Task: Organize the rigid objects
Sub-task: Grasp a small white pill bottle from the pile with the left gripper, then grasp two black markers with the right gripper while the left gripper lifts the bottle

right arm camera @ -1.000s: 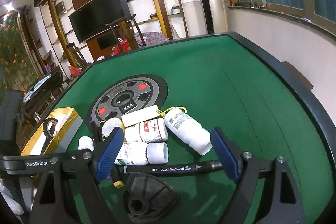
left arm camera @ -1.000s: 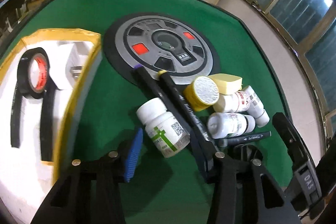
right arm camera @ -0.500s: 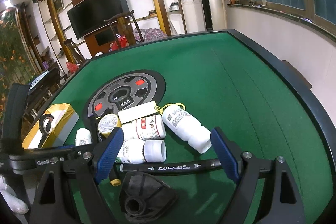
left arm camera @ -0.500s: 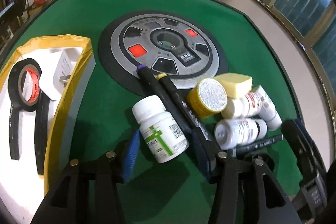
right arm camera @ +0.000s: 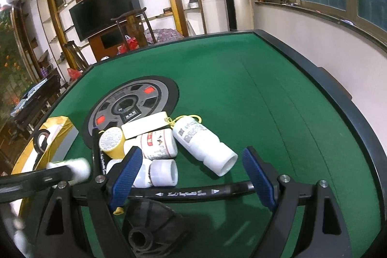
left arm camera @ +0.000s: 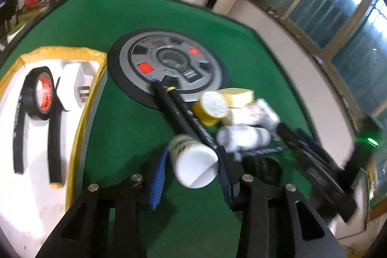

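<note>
My left gripper (left arm camera: 191, 171) is shut on a white pill bottle with a green cross label (left arm camera: 192, 161) and holds it tilted above the green felt; it also shows blurred in the right wrist view (right arm camera: 77, 168). A pile lies beyond it: two black markers (left arm camera: 179, 108), a yellow jar (left arm camera: 212, 109), a yellow block (left arm camera: 235, 94) and white bottles (left arm camera: 244, 136). My right gripper (right arm camera: 191, 175) is open and empty over the pile, with white bottles (right arm camera: 205, 146) and a black marker (right arm camera: 188, 192) between its fingers.
A yellow-rimmed white tray (left arm camera: 79, 113) at the left holds a black tape roll (left arm camera: 40, 93) and a white plug. A round grey console (left arm camera: 169, 69) sits in the table's middle. A black ribbed part (right arm camera: 147, 226) lies near the front edge.
My left gripper closed on the green-cross bottle and lifted it, tipping its bottom toward the camera. The right gripper stayed open and barely moved.
</note>
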Demonstrator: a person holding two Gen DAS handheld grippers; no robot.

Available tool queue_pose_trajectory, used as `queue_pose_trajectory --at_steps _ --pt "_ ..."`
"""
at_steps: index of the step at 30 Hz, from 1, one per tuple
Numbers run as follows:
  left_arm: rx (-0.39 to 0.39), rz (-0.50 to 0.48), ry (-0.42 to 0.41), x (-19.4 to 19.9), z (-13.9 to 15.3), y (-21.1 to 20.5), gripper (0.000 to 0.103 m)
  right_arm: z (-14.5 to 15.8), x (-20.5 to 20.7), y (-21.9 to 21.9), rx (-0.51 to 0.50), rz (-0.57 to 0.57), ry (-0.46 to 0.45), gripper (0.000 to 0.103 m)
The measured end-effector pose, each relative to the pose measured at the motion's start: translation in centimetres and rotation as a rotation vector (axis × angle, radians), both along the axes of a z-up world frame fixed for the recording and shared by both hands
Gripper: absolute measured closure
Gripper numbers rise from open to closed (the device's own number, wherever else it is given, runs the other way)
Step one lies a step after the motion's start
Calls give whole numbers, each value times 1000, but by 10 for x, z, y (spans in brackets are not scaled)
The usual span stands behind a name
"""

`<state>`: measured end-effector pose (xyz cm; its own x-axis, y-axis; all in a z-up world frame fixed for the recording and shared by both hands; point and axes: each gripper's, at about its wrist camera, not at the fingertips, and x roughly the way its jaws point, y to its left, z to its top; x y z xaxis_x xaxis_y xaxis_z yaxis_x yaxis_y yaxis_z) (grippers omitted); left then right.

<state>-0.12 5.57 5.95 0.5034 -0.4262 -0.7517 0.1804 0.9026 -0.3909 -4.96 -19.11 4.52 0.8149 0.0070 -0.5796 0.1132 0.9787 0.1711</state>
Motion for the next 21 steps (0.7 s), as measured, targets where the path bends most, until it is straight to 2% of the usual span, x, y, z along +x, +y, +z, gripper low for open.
queue_pose_trajectory --at_steps 4,8,12,14,17,21 --pt "-63 -26 -66 -36 22 18 63 -2 0 -3 -9 -26 10 19" --pt "-84 -10 -135 -67 33 42 63 -4 1 -3 -22 -36 23 19" --pt "-113 -14 -159 -88 38 62 63 -3 0 1 -44 -41 16 19" --pt "-110 -17 -174 -95 42 69 63 5 -5 4 -22 -32 -5 19" --pt "-115 -31 -204 -105 47 79 63 25 -16 30 -34 82 -47 19" --pt "-137 -27 -218 -109 47 90 63 32 -2 81 -37 353 52 19"
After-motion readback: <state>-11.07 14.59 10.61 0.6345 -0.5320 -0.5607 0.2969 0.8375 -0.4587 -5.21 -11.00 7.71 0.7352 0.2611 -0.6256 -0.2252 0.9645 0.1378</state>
